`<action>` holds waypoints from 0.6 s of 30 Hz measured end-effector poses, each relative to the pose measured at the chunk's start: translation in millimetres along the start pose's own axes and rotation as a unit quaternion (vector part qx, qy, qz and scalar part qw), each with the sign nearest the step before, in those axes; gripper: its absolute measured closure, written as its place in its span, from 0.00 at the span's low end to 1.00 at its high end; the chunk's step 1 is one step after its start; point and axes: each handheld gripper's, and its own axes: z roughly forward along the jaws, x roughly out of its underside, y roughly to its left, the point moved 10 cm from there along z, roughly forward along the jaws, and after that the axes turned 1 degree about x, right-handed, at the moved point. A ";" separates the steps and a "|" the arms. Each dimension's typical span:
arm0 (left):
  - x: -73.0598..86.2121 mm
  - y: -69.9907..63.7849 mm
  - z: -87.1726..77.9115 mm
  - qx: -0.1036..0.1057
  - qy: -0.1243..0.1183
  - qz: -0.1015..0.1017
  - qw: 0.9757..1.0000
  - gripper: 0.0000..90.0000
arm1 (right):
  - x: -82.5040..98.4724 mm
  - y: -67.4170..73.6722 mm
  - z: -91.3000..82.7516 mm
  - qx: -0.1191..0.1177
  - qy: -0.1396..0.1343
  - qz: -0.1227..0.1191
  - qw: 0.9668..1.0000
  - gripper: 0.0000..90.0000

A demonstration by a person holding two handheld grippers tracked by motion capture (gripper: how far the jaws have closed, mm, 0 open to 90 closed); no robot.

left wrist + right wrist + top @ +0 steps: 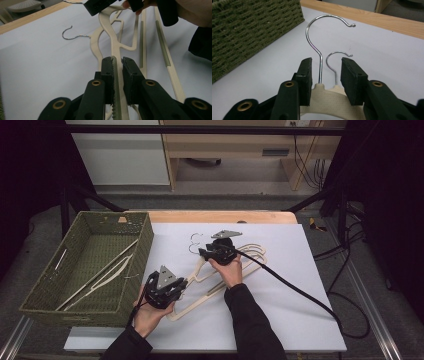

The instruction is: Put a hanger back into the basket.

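The green woven basket (45, 285), at nine o'clock on the white mat (295, 285), holds cream hangers (102, 272). At the centre lie two more cream hangers (200, 292) (wire hooks toward twelve). The left gripper (117, 65) is clamped on one hanger's arm; the right gripper (325, 72) straddles the top hanger's neck, pads not touching.

Two cream hangers (227, 279) with metal hooks (322, 47) lie flat and overlapping mid-surface, hooks pointing far-left, one arm clamped in the left tool (117, 72), necks between the right tool's (325, 75) jaws.
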 end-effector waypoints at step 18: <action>8.5 -7.1 1.7 0.011 0.009 -0.001 1.000 0.88 | 0.3 6.0 -3.9 -0.024 0.028 0.006 0.999 0.99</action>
